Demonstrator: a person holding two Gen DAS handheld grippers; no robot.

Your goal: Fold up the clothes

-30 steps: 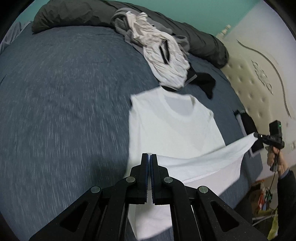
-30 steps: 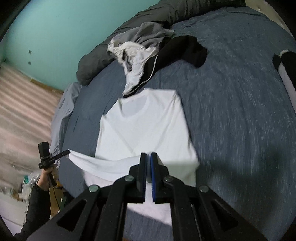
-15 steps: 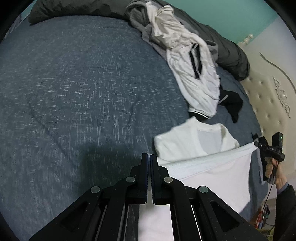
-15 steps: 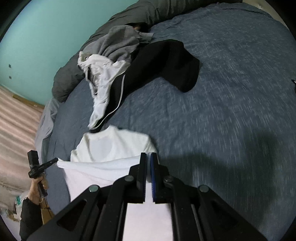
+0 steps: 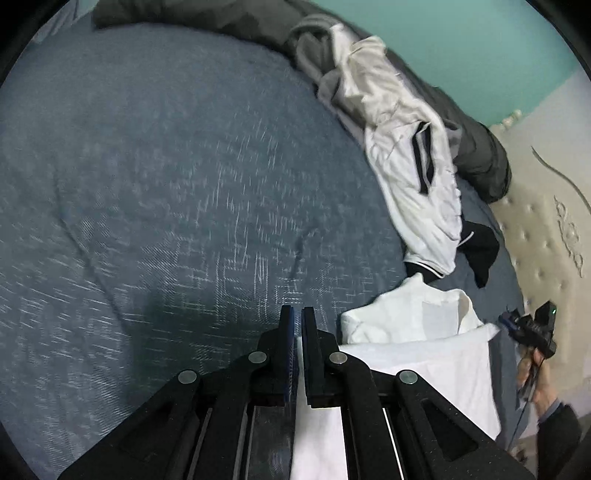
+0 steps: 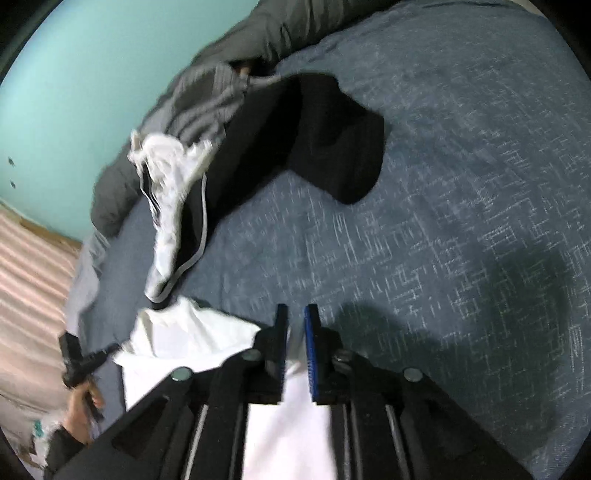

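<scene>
A white T-shirt [image 5: 417, 354] lies on the blue bed, its lower part folded up over the collar end [image 5: 410, 314]. My left gripper [image 5: 298, 314] is shut on the shirt's hem at one corner. My right gripper [image 6: 295, 314] has its jaws slightly apart, with the white shirt [image 6: 192, 336] below and between the fingers; the cloth looks loose there. Each gripper shows small in the other's view, the right gripper [image 5: 524, 326] at the far right and the left gripper [image 6: 88, 358] at the far left.
The blue bedspread [image 5: 166, 192] stretches wide. A pile of clothes [image 5: 406, 140], white, grey and black, lies along the far side, with a black garment [image 6: 317, 136] and a dark duvet [image 6: 280, 29]. A cream padded headboard [image 5: 546, 236] stands at the right.
Both grippers carried the shirt's hem forward over its body to the collar end, folding it in half. The right gripper's jaws have parted slightly.
</scene>
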